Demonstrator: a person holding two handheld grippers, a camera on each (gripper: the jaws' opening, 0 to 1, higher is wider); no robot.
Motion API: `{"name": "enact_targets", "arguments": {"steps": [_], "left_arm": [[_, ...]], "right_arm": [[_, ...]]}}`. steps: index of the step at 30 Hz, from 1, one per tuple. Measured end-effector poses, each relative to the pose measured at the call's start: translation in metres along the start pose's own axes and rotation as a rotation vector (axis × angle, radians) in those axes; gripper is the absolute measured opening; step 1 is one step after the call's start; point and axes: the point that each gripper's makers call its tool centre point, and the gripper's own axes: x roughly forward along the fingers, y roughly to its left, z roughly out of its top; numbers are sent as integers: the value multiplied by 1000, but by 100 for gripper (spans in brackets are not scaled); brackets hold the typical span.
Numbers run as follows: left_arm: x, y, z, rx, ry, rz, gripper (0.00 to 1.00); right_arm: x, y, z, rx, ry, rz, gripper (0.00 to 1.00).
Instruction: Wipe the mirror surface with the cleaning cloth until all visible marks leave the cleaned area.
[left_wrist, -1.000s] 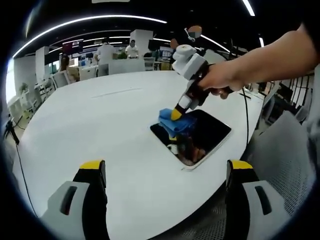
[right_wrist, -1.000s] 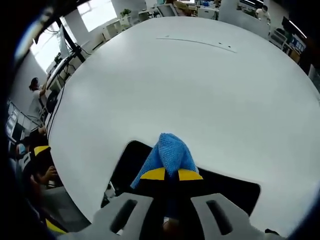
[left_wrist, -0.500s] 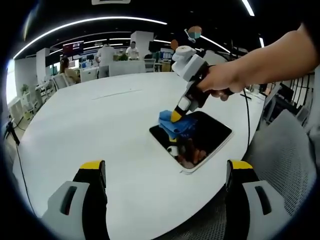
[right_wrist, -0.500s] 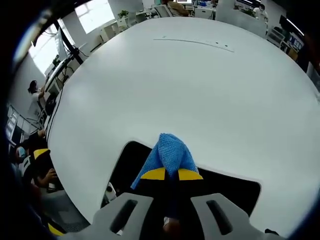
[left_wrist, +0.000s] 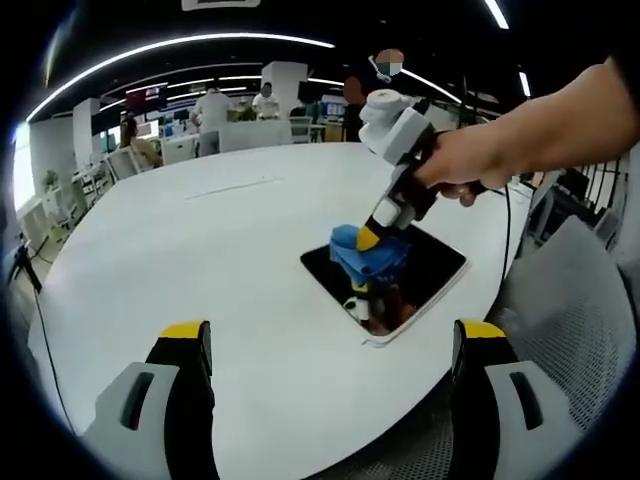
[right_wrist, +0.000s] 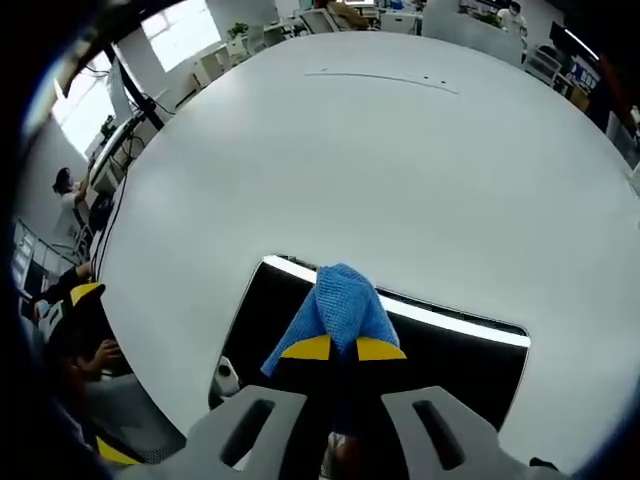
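A rectangular mirror (left_wrist: 425, 270) with a white frame lies flat on the big white table (left_wrist: 200, 250); its glass looks dark and reflects the gripper and hand. In the left gripper view the right gripper (left_wrist: 368, 240), held by a hand, presses a blue cleaning cloth (left_wrist: 368, 255) onto the mirror's left part. My left gripper (left_wrist: 330, 345) stands open over the table's near edge, apart from the mirror. In the right gripper view the right gripper (right_wrist: 343, 349) is shut on the blue cloth (right_wrist: 340, 305), which rests on the mirror (right_wrist: 450, 350) near its far edge.
The white table (right_wrist: 350, 160) stretches far beyond the mirror. A grey mesh chair (left_wrist: 570, 320) stands at the right, close to the table's edge. Desks, chairs and several people fill the office behind. A cable (left_wrist: 40, 310) hangs at the table's left side.
The right gripper has slid the cloth a little to the right across the mirror in the left gripper view. In the right gripper view the mirror's far edge now shows a bright strip.
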Motion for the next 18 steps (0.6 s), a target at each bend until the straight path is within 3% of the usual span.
{"name": "enact_targets", "arguments": {"steps": [5, 10, 18], "left_arm": [[0, 1, -1, 3, 6, 4, 99], [0, 1, -1, 1, 9, 6, 99], [0, 2, -1, 2, 8, 19, 99]], "right_arm": [[-3, 5, -9, -21, 21, 5, 0], [-12, 11, -22, -4, 26, 13, 0], [-8, 14, -32, 26, 24, 29, 0]]}}
